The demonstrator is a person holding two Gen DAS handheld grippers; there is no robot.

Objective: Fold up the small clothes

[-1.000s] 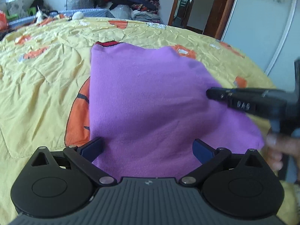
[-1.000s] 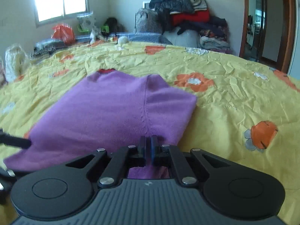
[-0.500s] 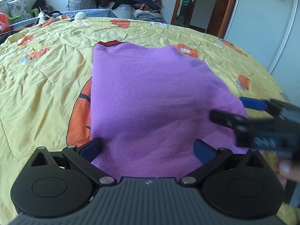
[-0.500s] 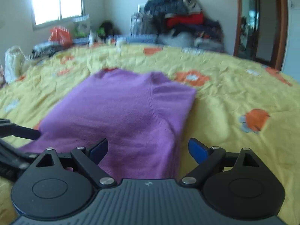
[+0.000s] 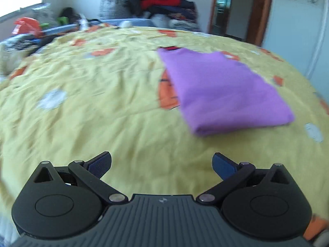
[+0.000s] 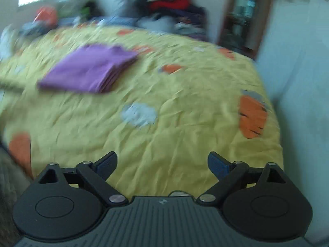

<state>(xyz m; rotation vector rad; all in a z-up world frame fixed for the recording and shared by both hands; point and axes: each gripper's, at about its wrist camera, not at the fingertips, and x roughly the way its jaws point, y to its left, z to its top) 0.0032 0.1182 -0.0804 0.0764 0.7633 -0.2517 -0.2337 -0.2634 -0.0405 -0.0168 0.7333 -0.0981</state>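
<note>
A crinkled yellow quilt with orange and white patches (image 5: 115, 103) is filling both views. A heap of dark and red clothes (image 5: 162, 2) is sitting at twelve o'clock against the far wall. The folded purple knit garment (image 5: 224, 90) is lying flat on the quilt, at two o'clock in the left wrist view and at ten o'clock in the right wrist view (image 6: 90, 70), where its stacked side layers are showing. The left gripper (image 5: 162, 163) and right gripper (image 6: 162, 163) are both hanging spread wide, gripping nothing, well apart from the garment. No readable writing is showing; both views are blurred.
</note>
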